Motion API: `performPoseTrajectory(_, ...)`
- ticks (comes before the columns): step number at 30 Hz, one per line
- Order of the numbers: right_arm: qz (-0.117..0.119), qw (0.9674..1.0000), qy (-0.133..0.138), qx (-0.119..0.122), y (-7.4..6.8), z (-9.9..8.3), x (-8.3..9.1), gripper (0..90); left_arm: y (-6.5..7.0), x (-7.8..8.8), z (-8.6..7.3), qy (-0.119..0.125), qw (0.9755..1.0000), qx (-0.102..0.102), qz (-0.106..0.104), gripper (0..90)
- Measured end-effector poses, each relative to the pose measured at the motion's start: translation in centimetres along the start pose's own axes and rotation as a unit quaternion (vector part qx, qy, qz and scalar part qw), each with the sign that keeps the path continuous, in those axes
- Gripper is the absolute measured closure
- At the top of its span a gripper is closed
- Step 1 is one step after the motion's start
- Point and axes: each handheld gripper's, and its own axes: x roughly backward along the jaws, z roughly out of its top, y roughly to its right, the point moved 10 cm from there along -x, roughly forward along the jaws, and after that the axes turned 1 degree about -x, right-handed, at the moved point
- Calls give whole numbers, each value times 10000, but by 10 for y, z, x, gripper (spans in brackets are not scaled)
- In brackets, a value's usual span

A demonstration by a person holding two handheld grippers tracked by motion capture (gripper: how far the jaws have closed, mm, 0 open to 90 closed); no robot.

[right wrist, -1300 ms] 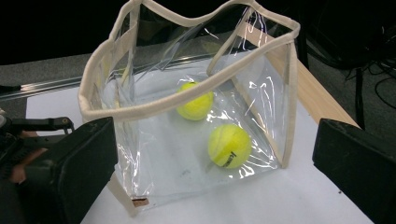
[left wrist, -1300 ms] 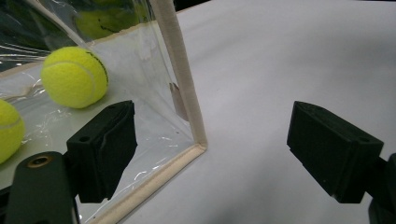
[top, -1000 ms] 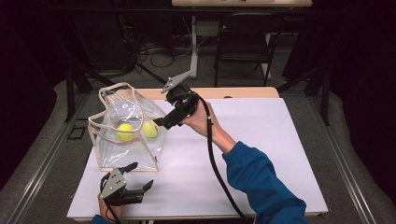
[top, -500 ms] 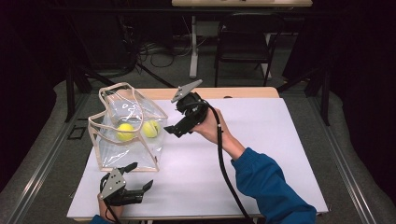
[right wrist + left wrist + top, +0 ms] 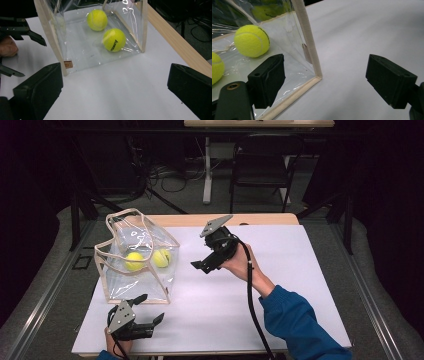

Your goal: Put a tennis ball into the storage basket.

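Since a second ago we have drawn our right gripper [image 5: 199, 266] back from the clear bag [image 5: 135, 262]; it hangs above the white table [image 5: 300, 285], jaws spread wide and holding nothing. Our left gripper [image 5: 150, 310] rests by the bag's near corner, jaws also released. Two tennis balls [image 5: 133, 261] lie inside the bag, which stands on the table's left side.

Clear, beige-trimmed bag [image 5: 135, 265] upright on the table's left, two yellow tennis balls [image 5: 134, 261] inside.
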Motion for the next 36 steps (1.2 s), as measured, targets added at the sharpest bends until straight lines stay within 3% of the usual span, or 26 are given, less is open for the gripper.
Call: performPoseTrajectory(36,-278,9991,-216,-231,7,-76,27,0,1,0,0,21,10000,15,12,159)
